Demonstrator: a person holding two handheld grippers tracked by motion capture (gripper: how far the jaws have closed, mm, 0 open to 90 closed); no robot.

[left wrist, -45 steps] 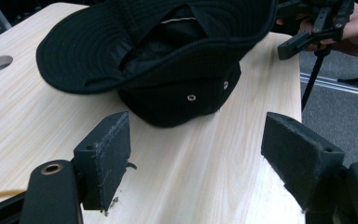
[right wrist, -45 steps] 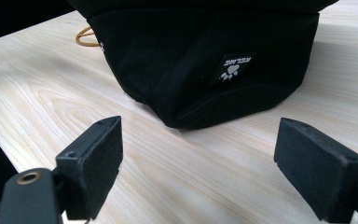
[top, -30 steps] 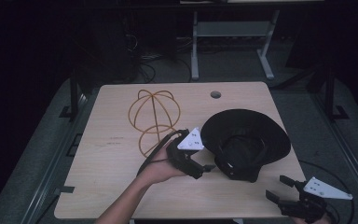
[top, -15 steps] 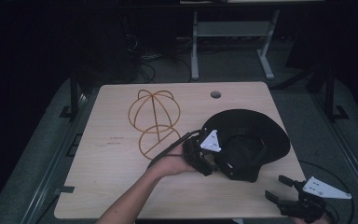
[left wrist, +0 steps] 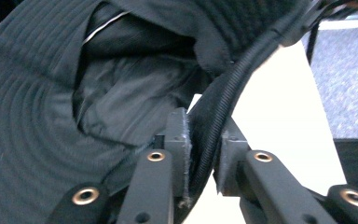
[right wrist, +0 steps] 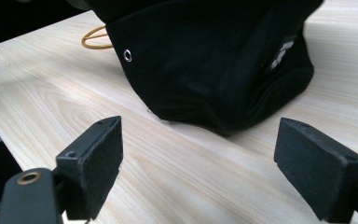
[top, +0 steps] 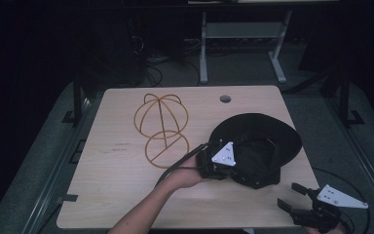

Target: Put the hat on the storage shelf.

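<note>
One wire hat stand (top: 161, 127) is lying flat on the left half of the table (top: 117, 195). To its right, one black hat (top: 260, 146) is resting brim-up, its brim edge being clamped between the jaws of the left gripper (top: 220, 166). A pale mark on the hat cannot be read. At the table's near right corner, the right gripper (top: 293, 197) is being held with jaws spread, empty.

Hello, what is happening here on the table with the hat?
A person works with two handheld grippers. The left gripper is shut on the brim of a black hat lying on the wooden table. The right gripper waits open at the table's near right corner. A wire hat stand lies beside the hat.
</note>
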